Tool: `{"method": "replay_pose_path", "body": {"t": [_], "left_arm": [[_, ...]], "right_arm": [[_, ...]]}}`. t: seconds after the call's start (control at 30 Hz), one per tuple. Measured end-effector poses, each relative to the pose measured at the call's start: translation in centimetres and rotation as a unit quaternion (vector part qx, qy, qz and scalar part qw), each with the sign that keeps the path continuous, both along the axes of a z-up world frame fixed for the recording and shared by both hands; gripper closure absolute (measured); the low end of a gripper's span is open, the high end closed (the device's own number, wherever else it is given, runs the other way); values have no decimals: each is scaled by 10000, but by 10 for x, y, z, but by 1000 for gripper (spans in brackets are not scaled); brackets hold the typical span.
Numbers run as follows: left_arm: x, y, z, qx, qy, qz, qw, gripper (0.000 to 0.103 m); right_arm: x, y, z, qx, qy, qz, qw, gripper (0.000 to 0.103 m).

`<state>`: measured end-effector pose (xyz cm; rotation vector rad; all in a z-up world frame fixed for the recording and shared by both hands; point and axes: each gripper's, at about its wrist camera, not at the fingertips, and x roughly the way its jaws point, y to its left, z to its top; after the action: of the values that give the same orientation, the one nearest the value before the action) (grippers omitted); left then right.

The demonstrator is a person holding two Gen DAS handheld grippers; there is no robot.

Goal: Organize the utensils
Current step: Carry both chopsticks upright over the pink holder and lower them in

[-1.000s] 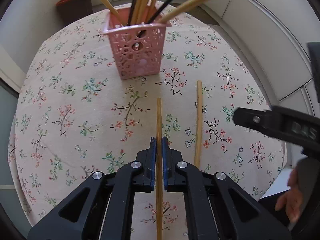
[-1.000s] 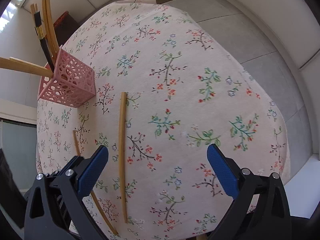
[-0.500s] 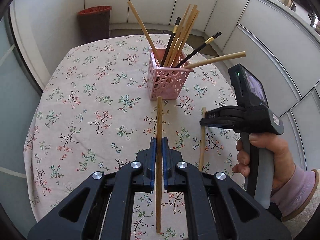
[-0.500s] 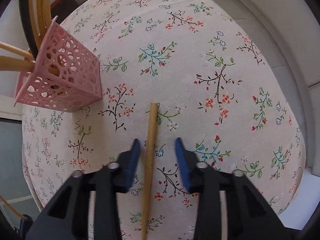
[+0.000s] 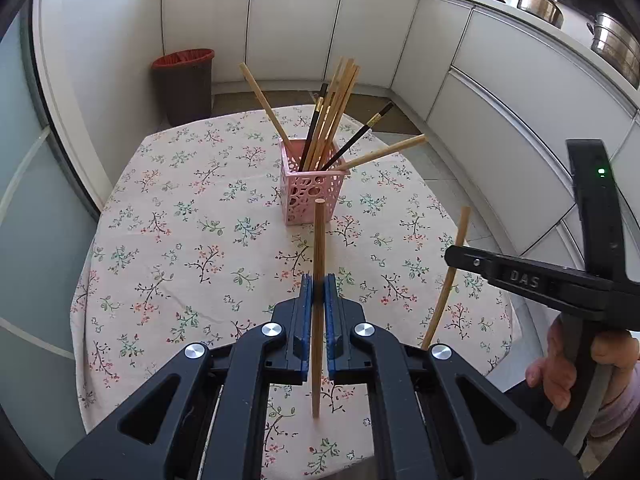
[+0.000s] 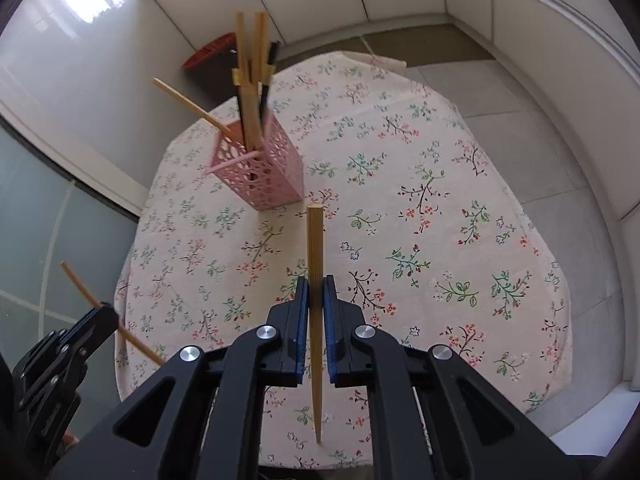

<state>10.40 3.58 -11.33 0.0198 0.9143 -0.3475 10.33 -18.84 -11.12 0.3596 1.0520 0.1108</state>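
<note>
A pink perforated basket (image 5: 311, 192) stands on the flowered tablecloth (image 5: 180, 240) and holds several wooden and black chopsticks. My left gripper (image 5: 316, 294) is shut on a wooden chopstick (image 5: 319, 248), held above the table and pointing toward the basket. My right gripper (image 6: 316, 294) is shut on a second wooden chopstick (image 6: 315, 240), also lifted off the cloth. In the left wrist view the right gripper (image 5: 452, 258) and its chopstick (image 5: 456, 248) show at the right. In the right wrist view the basket (image 6: 260, 172) stands ahead to the left, and the left gripper (image 6: 106, 314) is at the lower left.
The round table has its edge close below both grippers. A dark bin with a red liner (image 5: 184, 84) stands on the floor beyond the table. White cabinets (image 5: 500, 92) run along the right, with metal pots (image 5: 616, 44) on the counter.
Both grippers have risen well above the table. The right gripper closed on the second chopstick that lay on the cloth and lifted it. The left chopstick stays gripped.
</note>
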Motion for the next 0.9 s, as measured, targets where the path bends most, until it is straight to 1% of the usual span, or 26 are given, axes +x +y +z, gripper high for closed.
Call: {"method": "replay_pose_path", "body": {"t": [0.13, 0.27, 0.4, 0.57, 0.73, 0.83, 0.9], "left_arm": [[-13, 1, 20, -21, -128, -54, 9999, 98], [-18, 4, 49, -20, -344, -78, 9994, 98], [-16, 3, 80, 29, -594, -107, 9982, 98], [-6, -2, 116, 31, -839, -134, 9964, 98], [7, -8, 141, 53, -1097, -115, 9939, 98], [18, -14, 155, 34, -1234, -101, 9923, 98], [29, -18, 162, 24, -1337, -77, 9910, 98]], "right_arm": [[-25, 6, 37, -63, -434, 172, 9989, 95], [-47, 8, 83, -79, -926, 304, 9952, 95], [-51, 6, 127, -35, -1404, 310, 9896, 95], [-45, 8, 179, -116, -1927, 341, 9806, 95], [-34, 9, 211, -210, -2272, 345, 9730, 95], [-25, 11, 224, -362, -2450, 333, 9683, 95], [-15, 11, 229, -352, -2516, 330, 9666, 95]]}}
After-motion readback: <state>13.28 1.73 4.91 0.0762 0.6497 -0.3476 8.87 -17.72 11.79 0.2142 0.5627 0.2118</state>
